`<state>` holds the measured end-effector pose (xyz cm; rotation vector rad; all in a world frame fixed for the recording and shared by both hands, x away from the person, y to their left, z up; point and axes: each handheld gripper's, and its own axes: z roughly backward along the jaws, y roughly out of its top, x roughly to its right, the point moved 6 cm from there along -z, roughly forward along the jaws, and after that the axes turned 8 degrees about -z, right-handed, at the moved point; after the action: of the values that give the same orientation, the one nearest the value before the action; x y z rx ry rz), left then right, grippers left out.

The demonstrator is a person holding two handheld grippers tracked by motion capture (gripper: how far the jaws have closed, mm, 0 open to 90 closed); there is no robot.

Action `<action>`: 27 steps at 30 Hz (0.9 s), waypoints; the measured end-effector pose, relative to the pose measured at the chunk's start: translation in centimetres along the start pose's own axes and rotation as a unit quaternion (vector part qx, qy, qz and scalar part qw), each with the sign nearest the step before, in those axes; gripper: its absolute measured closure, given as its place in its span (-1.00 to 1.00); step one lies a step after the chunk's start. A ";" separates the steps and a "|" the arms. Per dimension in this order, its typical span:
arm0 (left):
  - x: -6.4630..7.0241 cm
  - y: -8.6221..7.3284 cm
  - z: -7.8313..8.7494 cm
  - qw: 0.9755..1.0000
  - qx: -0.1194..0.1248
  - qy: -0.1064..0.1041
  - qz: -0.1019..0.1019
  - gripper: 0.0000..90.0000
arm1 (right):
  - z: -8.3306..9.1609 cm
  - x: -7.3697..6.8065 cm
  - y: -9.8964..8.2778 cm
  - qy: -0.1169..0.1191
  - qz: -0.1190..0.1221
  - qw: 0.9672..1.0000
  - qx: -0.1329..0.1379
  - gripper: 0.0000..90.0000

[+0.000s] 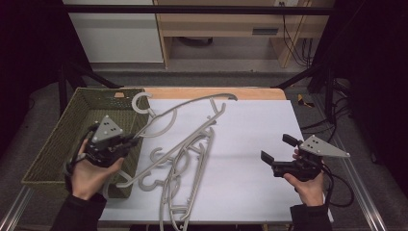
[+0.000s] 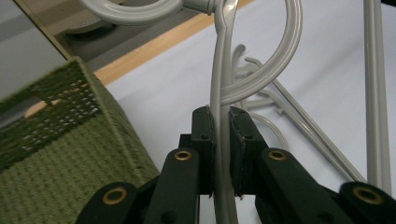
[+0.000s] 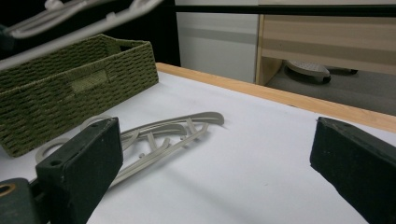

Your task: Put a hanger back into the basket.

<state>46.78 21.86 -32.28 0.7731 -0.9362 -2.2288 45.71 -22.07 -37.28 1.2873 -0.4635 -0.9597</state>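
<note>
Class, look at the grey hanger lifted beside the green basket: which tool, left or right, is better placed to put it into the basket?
Left. The left tool is already shut on the lifted hanger, right beside the basket. The right tool stands open and empty at the far side of the table.

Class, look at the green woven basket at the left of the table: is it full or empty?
Empty, as far as shows. The high view shows bare woven floor inside the basket; the left gripper hides its near right corner.

Dim room with dark surroundings; overhead light brightens the white table sheet (image 1: 250, 144). The high view is soft, and near parts blur in both gripper views.
</note>
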 end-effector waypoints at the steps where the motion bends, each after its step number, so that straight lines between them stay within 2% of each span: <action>1: -0.6 0.1 0.2 1.000 0.001 0.004 0.002 0.82 | 0.0 0.0 0.0 0.001 0.000 1.000 -0.001 -0.94; 2: -0.6 0.1 0.2 1.000 0.001 0.004 0.002 0.82 | 0.0 0.0 0.0 0.001 0.000 1.000 -0.001 -0.94; 3: -1.8 0.1 0.6 1.000 -0.001 0.013 0.005 0.82 | -0.1 -0.1 0.0 0.001 0.001 1.000 -0.002 -0.94; 7: -3.9 0.0 1.1 0.999 -0.009 0.037 0.011 0.82 | -0.1 0.0 -0.1 0.001 0.001 1.000 -0.002 -0.94; 8: -4.5 0.0 1.1 0.999 -0.005 0.046 0.016 0.82 | -0.1 0.0 -0.1 0.001 0.000 1.000 -0.002 -0.94; 10: -5.0 0.0 1.2 0.999 -0.005 0.050 0.020 0.82 | -0.1 0.0 -0.1 0.001 0.001 1.000 -0.002 -0.94; 11: -6.0 0.0 1.4 0.998 -0.002 0.056 0.026 0.82 | -0.1 0.0 -0.1 0.000 0.000 1.000 -0.004 -0.94; 13: -7.0 -0.1 1.7 0.998 -0.008 0.060 0.021 0.82 | -0.1 0.1 -0.2 0.000 0.001 1.000 -0.005 -0.94; 14: -7.0 -0.1 1.7 0.998 -0.008 0.060 0.021 0.82 | -0.1 0.1 -0.2 0.000 0.001 1.000 -0.005 -0.94; 15: -8.0 -0.2 1.9 0.998 -0.008 0.066 0.021 0.82 | -0.2 0.1 -0.2 -0.002 0.000 1.000 -0.005 -0.94; 17: -8.5 -0.2 1.9 0.997 -0.007 0.070 0.023 0.82 | -0.2 0.1 -0.2 -0.003 -0.001 1.000 -0.004 -0.95; 18: -9.6 -0.6 2.0 0.997 -0.010 0.072 0.021 0.82 | -0.1 0.2 -0.2 -0.004 -0.001 1.000 -0.004 -0.95; 19: -10.2 -0.8 1.9 0.997 -0.009 0.073 0.026 0.82 | -0.1 0.2 -0.2 -0.004 -0.001 1.000 -0.004 -0.95; 20: -10.2 -0.8 1.9 0.997 -0.009 0.073 0.026 0.82 | -0.1 0.2 -0.1 -0.005 -0.001 1.000 -0.003 -0.95; 22: -11.6 -1.5 1.8 0.996 -0.014 0.075 0.035 0.82 | -0.1 0.3 -0.1 -0.003 0.001 1.000 -0.002 -0.95; 27: -13.2 -2.9 1.4 0.994 -0.028 0.098 0.036 0.82 | -0.2 0.3 -0.2 -0.004 -0.003 1.000 -0.005 -0.95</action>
<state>53.63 33.43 -30.03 0.8996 -0.7912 -2.0652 45.95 -22.21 -37.58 1.2764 -0.4608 -0.9713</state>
